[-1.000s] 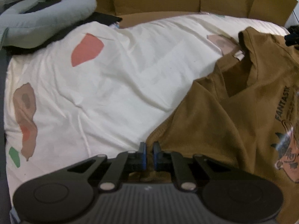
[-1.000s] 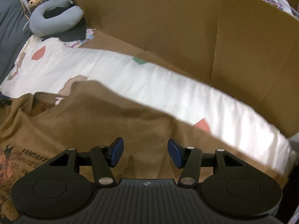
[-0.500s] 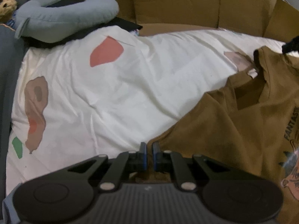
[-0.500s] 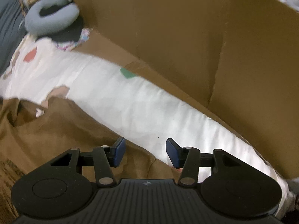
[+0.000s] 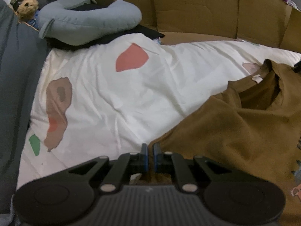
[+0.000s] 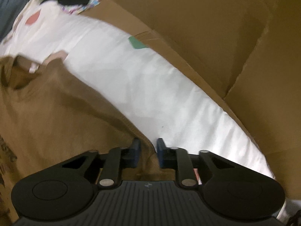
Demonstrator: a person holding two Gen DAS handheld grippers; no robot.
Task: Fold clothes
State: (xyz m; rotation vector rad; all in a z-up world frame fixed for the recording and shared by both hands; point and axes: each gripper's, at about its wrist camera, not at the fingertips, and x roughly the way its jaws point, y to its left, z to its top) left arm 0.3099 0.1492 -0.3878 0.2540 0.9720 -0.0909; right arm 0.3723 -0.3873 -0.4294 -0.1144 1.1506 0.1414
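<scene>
A brown t-shirt (image 5: 235, 131) with a printed front lies crumpled on a white bed sheet (image 5: 131, 98), its neck opening toward the far right. My left gripper (image 5: 149, 149) is shut on the shirt's near left edge. In the right wrist view the same brown t-shirt (image 6: 56, 116) fills the left half. My right gripper (image 6: 148, 147) has its blue fingers (image 6: 135, 146) drawn close together, with the shirt's right edge pinched between them. The part of the cloth below both grippers is hidden.
The white sheet (image 6: 150, 79) carries red, green and brown patches. Cardboard walls (image 5: 197, 9) stand behind the bed and close on the right as cardboard (image 6: 216, 28). A grey-blue neck pillow (image 5: 90, 24) and a small teddy bear (image 5: 26, 3) lie at the far left, beside dark bedding (image 5: 15, 75).
My right gripper moved right to the shirt's edge and its jaws went from wide open to closed on the cloth. The left gripper stayed shut on the shirt and drew back a little.
</scene>
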